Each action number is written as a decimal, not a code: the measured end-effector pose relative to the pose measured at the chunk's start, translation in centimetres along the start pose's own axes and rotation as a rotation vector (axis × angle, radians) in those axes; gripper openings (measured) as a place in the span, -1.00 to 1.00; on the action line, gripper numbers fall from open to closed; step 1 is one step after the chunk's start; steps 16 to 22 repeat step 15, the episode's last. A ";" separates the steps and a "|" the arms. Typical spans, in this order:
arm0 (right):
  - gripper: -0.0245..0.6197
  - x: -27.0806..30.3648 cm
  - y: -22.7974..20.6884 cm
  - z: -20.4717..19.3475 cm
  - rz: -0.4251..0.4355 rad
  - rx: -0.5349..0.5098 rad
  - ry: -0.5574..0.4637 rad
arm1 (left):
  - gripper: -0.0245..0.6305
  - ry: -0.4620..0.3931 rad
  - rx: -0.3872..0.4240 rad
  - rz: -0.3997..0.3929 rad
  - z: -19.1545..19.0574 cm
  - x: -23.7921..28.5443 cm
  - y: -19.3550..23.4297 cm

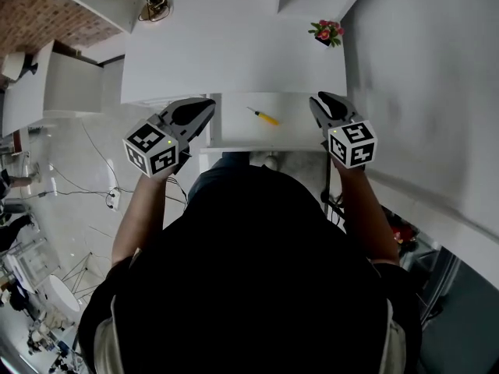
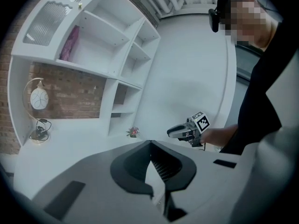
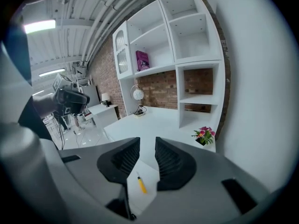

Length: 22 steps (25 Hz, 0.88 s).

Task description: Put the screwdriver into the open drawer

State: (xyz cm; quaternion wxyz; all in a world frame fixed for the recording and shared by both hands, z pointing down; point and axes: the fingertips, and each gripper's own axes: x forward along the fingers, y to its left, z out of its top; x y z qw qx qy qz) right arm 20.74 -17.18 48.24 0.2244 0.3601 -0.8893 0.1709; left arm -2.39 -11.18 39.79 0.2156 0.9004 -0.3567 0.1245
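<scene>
1. The yellow-handled screwdriver (image 1: pixel 264 116) lies in the open drawer (image 1: pixel 234 137)
2. The left gripper (image 1: pixel 204 109), at its 9 o'clock, is clenched on nothing
3. The right gripper (image 1: pixel 321 104), at its 3 o'clock, has its jaws apart and empty

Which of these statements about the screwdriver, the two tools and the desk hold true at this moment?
1. The right tool grips the screwdriver. False: it lies loose in the open drawer, and neither tool touches it.
2. The right tool's jaws stand apart. True.
3. The left tool is wide open. False: its jaws meet at the tips, with nothing between them.
4. A flower pot stands at the far right corner of the desk. True.
</scene>
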 end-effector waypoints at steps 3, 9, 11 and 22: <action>-0.59 -2.0 -0.1 0.4 -0.014 0.000 -0.030 | -0.88 0.000 0.015 -0.007 0.3 0.3 -1.1; -0.59 -5.3 -0.8 1.0 -0.044 0.007 -0.070 | -0.88 -0.003 0.037 -0.024 1.0 1.3 -2.7; -0.59 -6.3 -0.8 1.2 -0.052 0.008 -0.082 | -0.88 -0.003 0.043 -0.030 1.2 1.4 -3.3; -0.59 -8.0 -0.7 1.1 -0.061 0.013 -0.097 | -0.88 -0.006 0.055 -0.035 1.5 1.7 -4.4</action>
